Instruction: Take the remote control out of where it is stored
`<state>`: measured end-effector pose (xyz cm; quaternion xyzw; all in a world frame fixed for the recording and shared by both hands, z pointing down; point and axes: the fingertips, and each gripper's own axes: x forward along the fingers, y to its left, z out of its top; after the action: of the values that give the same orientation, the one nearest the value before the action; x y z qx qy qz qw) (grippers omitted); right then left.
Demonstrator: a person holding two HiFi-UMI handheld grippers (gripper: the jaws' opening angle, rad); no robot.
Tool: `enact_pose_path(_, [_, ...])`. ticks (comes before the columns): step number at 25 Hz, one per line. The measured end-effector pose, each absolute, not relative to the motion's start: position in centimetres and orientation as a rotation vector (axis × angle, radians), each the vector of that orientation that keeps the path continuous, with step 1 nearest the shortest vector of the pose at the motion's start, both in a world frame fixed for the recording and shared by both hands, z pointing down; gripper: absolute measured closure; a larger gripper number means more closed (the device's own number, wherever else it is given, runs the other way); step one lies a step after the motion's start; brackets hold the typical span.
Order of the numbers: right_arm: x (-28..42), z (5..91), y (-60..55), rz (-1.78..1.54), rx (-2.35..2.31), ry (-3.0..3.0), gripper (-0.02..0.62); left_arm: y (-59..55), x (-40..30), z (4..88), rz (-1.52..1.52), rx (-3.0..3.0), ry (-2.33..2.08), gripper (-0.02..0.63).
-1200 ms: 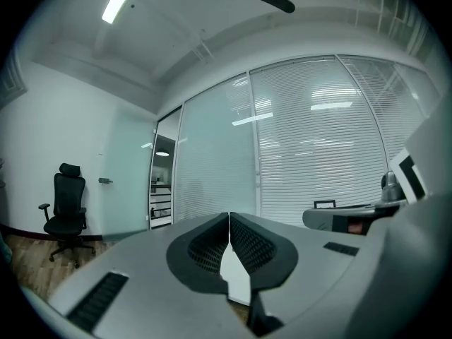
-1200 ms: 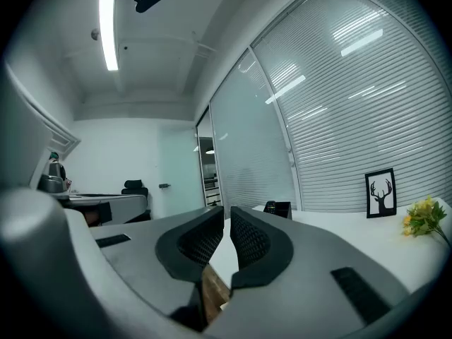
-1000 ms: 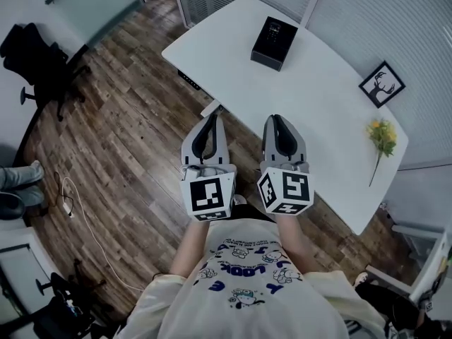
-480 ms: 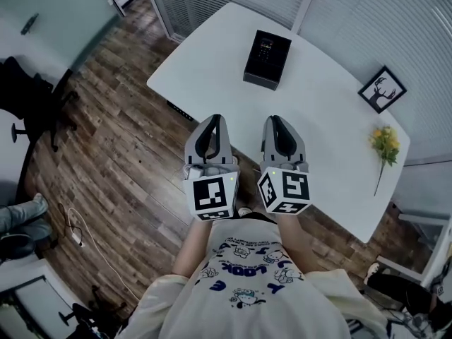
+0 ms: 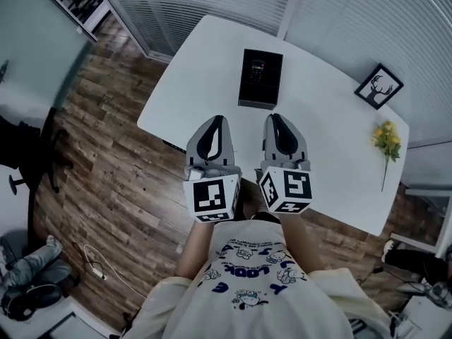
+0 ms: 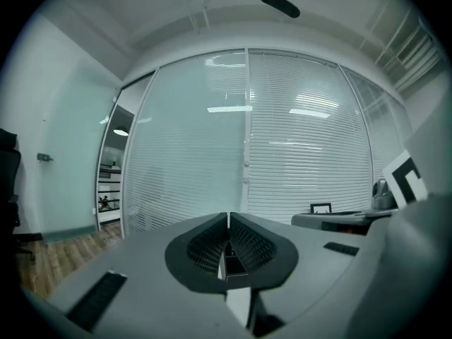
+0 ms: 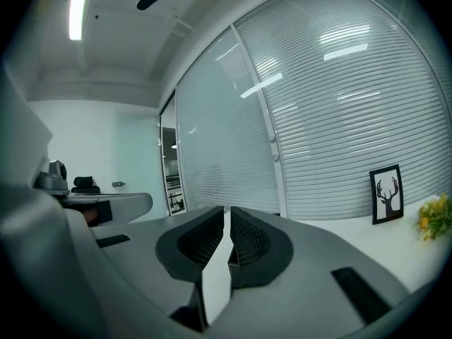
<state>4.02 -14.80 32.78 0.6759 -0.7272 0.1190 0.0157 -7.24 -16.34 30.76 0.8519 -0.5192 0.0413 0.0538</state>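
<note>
Left hand-held gripper (image 5: 217, 118) short of black box (image 5: 247, 94), dark remote control (image 5: 258, 70) inside

White rounded desk (image 5: 205, 76) on dark wood-plank floor (image 5: 106, 175). Black-framed deer picture (image 5: 378, 87) stands upright at the desk's far right corner. Yellow flower sprig (image 5: 386, 137) lies near it, not touching. White slatted blinds (image 5: 212, 2) behind.

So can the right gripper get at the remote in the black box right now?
Probably yes. Nothing stands on the table between the right gripper and the box, and the remote lies uncovered inside. The shut gripper must open first.
</note>
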Motion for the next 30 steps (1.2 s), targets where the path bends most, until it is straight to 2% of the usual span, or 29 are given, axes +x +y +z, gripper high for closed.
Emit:
enact_pose_path(12, [4.9, 34.7, -20.7, 0.391, 2.213, -2.107, 0.546, -23.7, -5.2, 34.2, 0.162, 2.658, -1.294, 0.582])
enact_pose_path(15, [5.6, 35.5, -21.1, 0.416, 2.242, -2.071, 0.546, -24.9, -4.3, 35.0, 0.186, 2.668, -1.252, 0.508])
enact_pose_path(30, [9.9, 39.3, -25.0, 0.550, 2.217, -2.010, 0.546, -31.5, 1.5, 39.2, 0.413, 2.717, -1.087, 0.413])
